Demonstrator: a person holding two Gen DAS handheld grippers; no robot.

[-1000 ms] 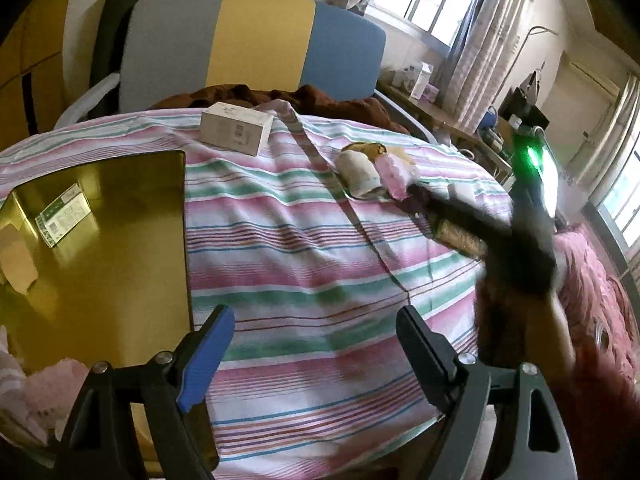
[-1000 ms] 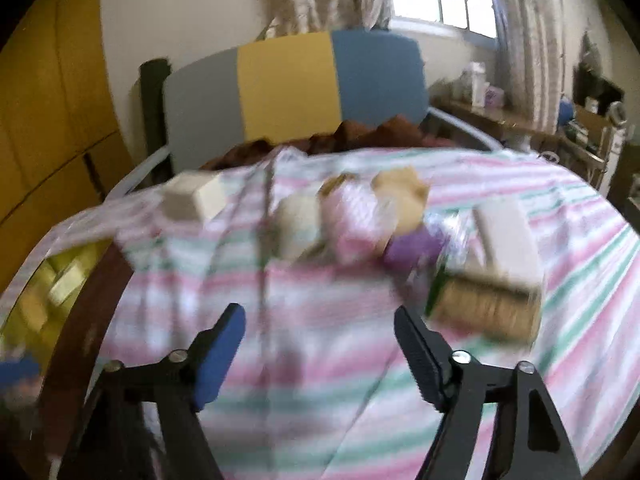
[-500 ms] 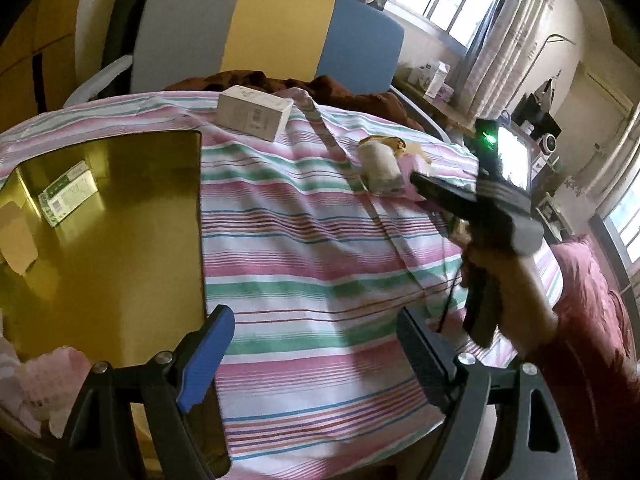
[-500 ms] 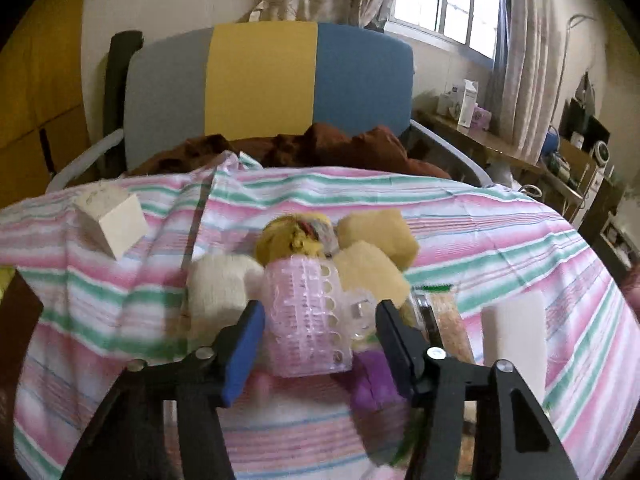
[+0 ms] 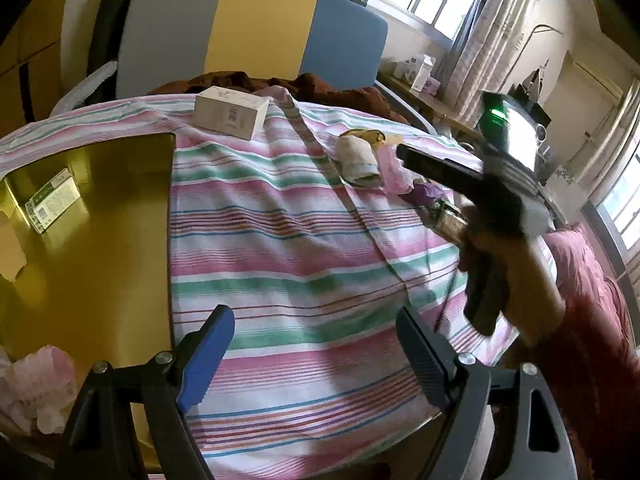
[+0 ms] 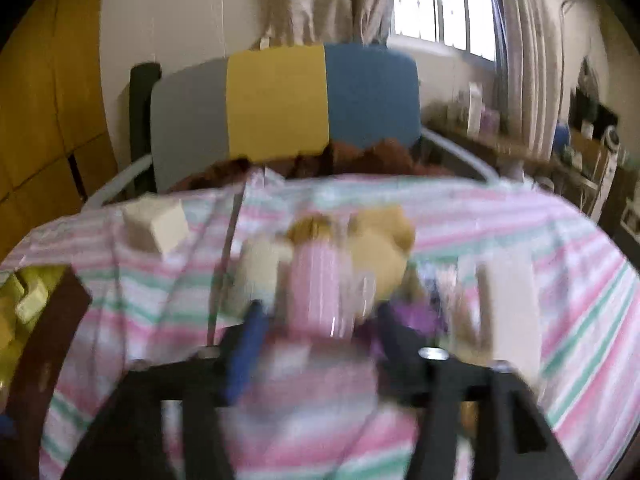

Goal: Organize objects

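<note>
The left gripper [image 5: 308, 356] hangs over the striped cloth [image 5: 288, 248] that covers the tabletop, its fingers spread wide with nothing between them. Just to its left lies a shiny gold tray [image 5: 88, 240] holding a small green-and-white box [image 5: 52, 200], and a crumpled pink thing [image 5: 36, 384] sits at the tray's near corner.

Across the cloth the right gripper [image 6: 320, 332] reaches into a cluster of small things. Its fingers are opening, one on each side of a pink ribbed roller [image 6: 320, 288]; the view from that hand is blurred, so I cannot tell whether the pads still touch it. Crowded round the roller are a cream cloth roll [image 6: 260, 272] on its left, yellow sponge pieces [image 6: 380, 248] behind and to the right, and something purple [image 6: 416, 316] by the right finger. A pale upright block [image 6: 508, 308] stands further right.

A white carton [image 5: 230, 112] rests apart from the cluster, near the far edge of the cloth. Behind the tabletop stands a chair back [image 5: 248, 32] in grey, yellow and blue panels, with a brown blanket [image 5: 320, 88] bunched below it. The person's hand [image 5: 516, 280] grips the right gripper's handle, a dark red sleeve [image 5: 592, 360] behind it
</note>
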